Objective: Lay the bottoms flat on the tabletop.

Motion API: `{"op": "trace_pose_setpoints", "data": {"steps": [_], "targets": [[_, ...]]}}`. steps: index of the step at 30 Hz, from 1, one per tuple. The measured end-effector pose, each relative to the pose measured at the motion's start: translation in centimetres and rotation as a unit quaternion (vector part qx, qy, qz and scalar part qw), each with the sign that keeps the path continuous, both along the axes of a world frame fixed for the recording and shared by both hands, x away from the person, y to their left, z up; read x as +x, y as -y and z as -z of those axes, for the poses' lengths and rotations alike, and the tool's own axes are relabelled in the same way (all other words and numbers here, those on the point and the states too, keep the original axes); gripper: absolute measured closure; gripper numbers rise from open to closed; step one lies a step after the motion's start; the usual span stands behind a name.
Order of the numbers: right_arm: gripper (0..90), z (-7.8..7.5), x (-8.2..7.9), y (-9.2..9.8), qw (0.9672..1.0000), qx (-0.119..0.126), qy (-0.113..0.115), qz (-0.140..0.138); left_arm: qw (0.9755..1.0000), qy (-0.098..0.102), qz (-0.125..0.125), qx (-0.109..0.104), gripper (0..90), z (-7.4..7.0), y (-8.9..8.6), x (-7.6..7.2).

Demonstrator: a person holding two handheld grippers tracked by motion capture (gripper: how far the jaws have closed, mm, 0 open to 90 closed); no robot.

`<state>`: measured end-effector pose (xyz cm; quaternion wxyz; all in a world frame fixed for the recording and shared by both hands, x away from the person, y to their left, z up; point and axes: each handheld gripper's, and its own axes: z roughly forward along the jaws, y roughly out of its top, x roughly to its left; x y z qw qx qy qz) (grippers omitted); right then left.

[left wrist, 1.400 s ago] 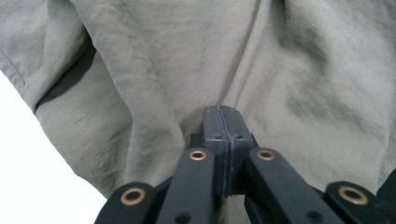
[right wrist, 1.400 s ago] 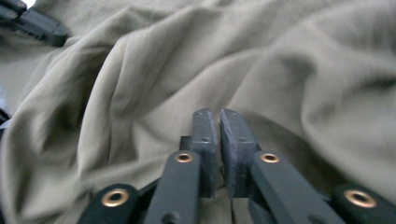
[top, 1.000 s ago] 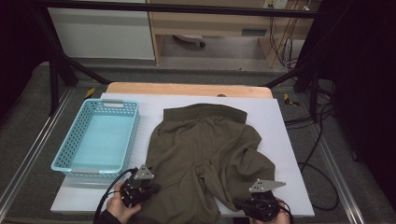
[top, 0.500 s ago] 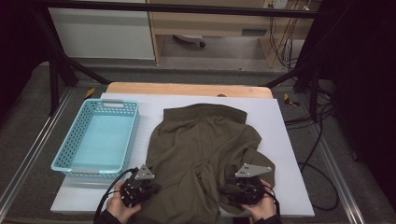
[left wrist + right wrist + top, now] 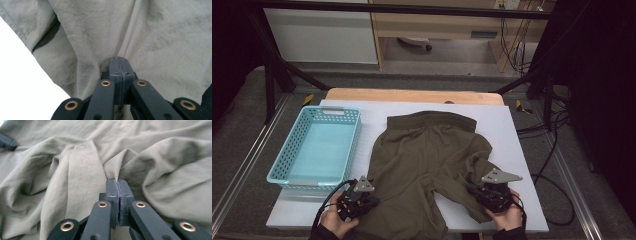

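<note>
A: Olive shorts [image 5: 427, 165] spread on the white surface [image 5: 512, 130], waistband at the far side, just right of the light-blue basket [image 5: 314, 150]

B: Left gripper [image 5: 357, 200] at the near left leg, fingers [image 5: 113, 68] clamped together on a pinch of cloth

A: Right gripper [image 5: 492, 192] at the near right leg, having just been closing, fingers [image 5: 112, 187] now clamped on a raised fold, fabric bunched around them

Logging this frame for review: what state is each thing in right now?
Shorts: spread on the table, right leg bunched up.
Basket: upright, nothing inside.
Left claw: shut on the shorts.
Right claw: shut on the shorts, having just closed, with a fold of cloth pinched between the pads.
Table: bears shorts and basket.
</note>
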<state>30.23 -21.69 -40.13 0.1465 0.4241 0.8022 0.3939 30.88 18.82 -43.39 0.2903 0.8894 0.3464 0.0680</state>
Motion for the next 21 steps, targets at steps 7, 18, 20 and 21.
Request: {"op": "trace_pose_setpoints", "data": {"steps": [7, 18, 20, 21], "targets": [[88.1, 0.9, 0.4, -0.4, 0.9994, -0.016, -0.027, -0.018, 1.0, -0.001, 0.0, -0.001, 89.5, 0.1, 0.0, 0.1], [57.3, 2.4, 1.8, -1.1, 0.9999, -0.005, -0.009, -0.003, 1.0, -0.001, 0.0, -0.003, 89.4, 0.1, 0.0, 0.1], [48.1, 1.2, 0.8, -0.8, 0.9998, 0.007, 0.015, -0.012, 1.0, 0.0, 0.0, -0.002, 89.4, 0.1, 0.0, 0.1], [46.7, 0.7, 0.4, -0.8, 0.9994, 0.008, 0.025, -0.02, 1.0, 0.0, -0.001, -0.002, 89.4, 0.1, 0.0, 0.1]]}}
